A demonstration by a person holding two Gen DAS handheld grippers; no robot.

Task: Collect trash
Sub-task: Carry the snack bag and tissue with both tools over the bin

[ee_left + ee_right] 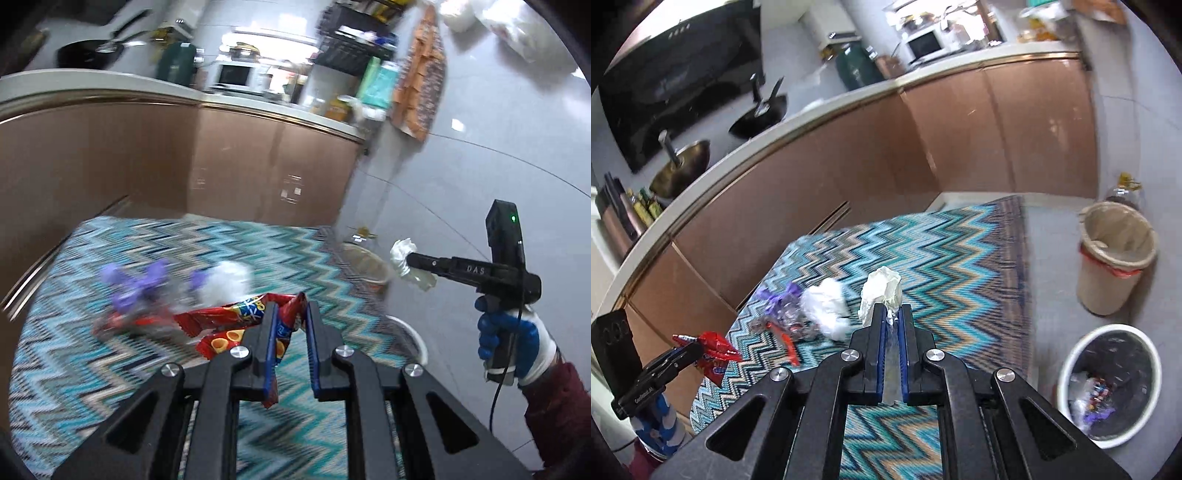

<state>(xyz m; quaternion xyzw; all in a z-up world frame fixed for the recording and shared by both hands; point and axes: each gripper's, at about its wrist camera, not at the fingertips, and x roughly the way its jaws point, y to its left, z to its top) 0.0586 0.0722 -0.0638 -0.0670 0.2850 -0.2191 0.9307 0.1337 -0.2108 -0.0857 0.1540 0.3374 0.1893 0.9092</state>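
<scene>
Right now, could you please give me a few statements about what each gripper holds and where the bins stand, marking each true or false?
1. The left gripper grips a red snack wrapper. True.
2. The right gripper is open. False: it is shut on a crumpled white wad.
3. The white bin already holds trash. True.
4. The beige bin stands on the zigzag rug. False: it stands on the floor beside it.
5. No trash remains on the rug. False: a white paper ball lies there.
</scene>
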